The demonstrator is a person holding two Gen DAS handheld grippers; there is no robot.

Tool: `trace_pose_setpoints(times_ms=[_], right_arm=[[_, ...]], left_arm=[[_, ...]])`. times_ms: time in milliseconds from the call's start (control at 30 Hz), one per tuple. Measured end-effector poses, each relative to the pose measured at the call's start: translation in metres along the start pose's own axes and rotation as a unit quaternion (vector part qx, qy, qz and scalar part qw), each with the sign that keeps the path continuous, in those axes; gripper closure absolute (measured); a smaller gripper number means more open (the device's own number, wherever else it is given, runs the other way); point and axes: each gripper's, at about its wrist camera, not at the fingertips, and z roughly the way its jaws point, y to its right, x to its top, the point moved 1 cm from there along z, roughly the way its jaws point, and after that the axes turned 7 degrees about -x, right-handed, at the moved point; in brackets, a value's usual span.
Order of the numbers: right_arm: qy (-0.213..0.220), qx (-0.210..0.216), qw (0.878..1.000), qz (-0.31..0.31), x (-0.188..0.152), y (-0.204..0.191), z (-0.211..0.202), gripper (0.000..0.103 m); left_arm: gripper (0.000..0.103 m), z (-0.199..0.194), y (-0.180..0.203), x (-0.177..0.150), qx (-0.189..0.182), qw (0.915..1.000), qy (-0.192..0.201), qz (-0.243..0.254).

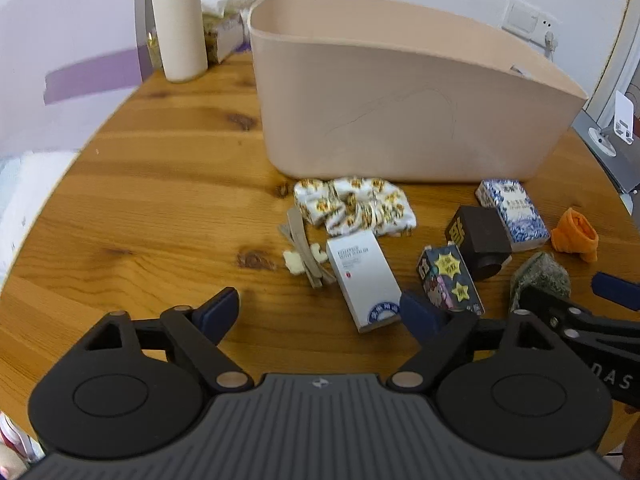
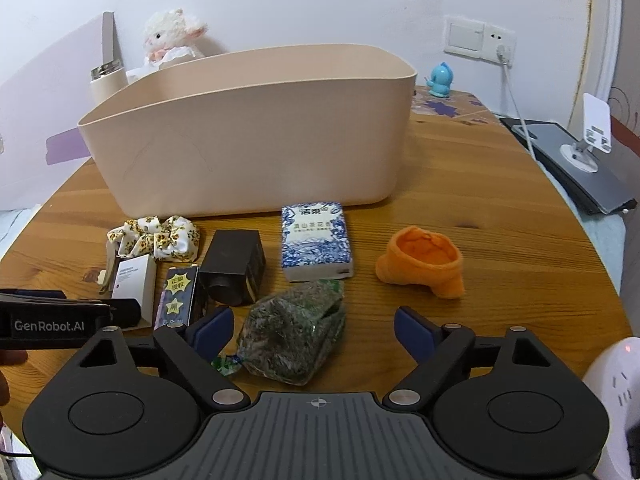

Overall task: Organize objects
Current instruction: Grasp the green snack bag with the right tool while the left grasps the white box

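Note:
A beige plastic bin (image 1: 400, 92) (image 2: 248, 136) stands on the round wooden table. In front of it lie a floral scrunchie (image 1: 354, 206) (image 2: 160, 236), a white box (image 1: 362, 280) (image 2: 134, 280), a dark box (image 1: 480, 240) (image 2: 234, 266), a star-printed card pack (image 1: 450, 280) (image 2: 178, 298), a blue tissue pack (image 1: 514, 214) (image 2: 316, 240), an orange sock (image 1: 576, 238) (image 2: 424, 266) and a clear bag of dried herbs (image 1: 540, 280) (image 2: 296, 336). My left gripper (image 1: 320, 308) is open above the table before the white box. My right gripper (image 2: 314, 330) is open around the herb bag.
A cream bottle (image 1: 180, 28) (image 2: 106, 80) and a plush lamb (image 2: 172, 36) stand behind the bin. A hair clip (image 1: 304, 256) lies left of the white box. A phone stand on a laptop (image 2: 580, 152) sits at the right edge. A white power strip (image 2: 612, 396) is near right.

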Motion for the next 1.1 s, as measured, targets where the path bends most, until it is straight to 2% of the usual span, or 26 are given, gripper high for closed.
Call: trace_pose_setpoints(times_ms=[100, 300, 433, 500, 567, 600, 733, 767, 833, 1100], right_arm=[[-0.003, 0.002, 1.000, -0.003, 0.001, 0.000, 0.005, 0.018], [-0.007, 0.010, 1.000, 0.005, 0.001, 0.002, 0.013, 0.023], [-0.009, 0.011, 1.000, 0.001, 0.001, -0.001, 0.016, 0.033], [-0.004, 0.006, 1.000, -0.007, 0.000, -0.003, 0.015, 0.038], [-0.002, 0.006, 1.000, -0.010, 0.000, -0.004, 0.015, 0.045], [0.000, 0.007, 1.000, -0.010, 0.000, -0.004, 0.015, 0.046], [0.004, 0.008, 1.000, -0.011, -0.001, -0.005, 0.014, 0.048], [0.004, 0.007, 1.000, -0.012, -0.001, -0.005, 0.014, 0.048], [0.005, 0.008, 1.000, -0.012, -0.001, -0.005, 0.014, 0.049], [0.016, 0.006, 1.000, -0.003, -0.003, -0.004, 0.000, 0.050]], left_arm=[[0.015, 0.002, 0.000, -0.002, -0.005, 0.9999, -0.003, -0.008], [0.019, 0.008, 0.009, -0.007, -0.001, 0.9999, -0.005, 0.012], [0.021, 0.010, 0.011, -0.003, -0.004, 1.0000, -0.004, 0.008], [0.031, 0.011, 0.014, -0.001, -0.005, 0.9999, -0.006, 0.011], [0.035, 0.012, 0.019, 0.001, -0.004, 0.9997, -0.011, 0.022], [0.041, 0.012, 0.020, 0.002, -0.005, 0.9996, -0.012, 0.025], [0.055, 0.010, 0.017, 0.000, -0.003, 0.9996, -0.007, 0.028], [0.064, 0.009, 0.015, 0.000, -0.001, 0.9996, -0.005, 0.027], [0.071, 0.008, 0.009, 0.002, -0.004, 0.9997, -0.003, 0.022], [0.071, 0.000, 0.000, -0.003, -0.010, 0.9997, -0.001, 0.022]])
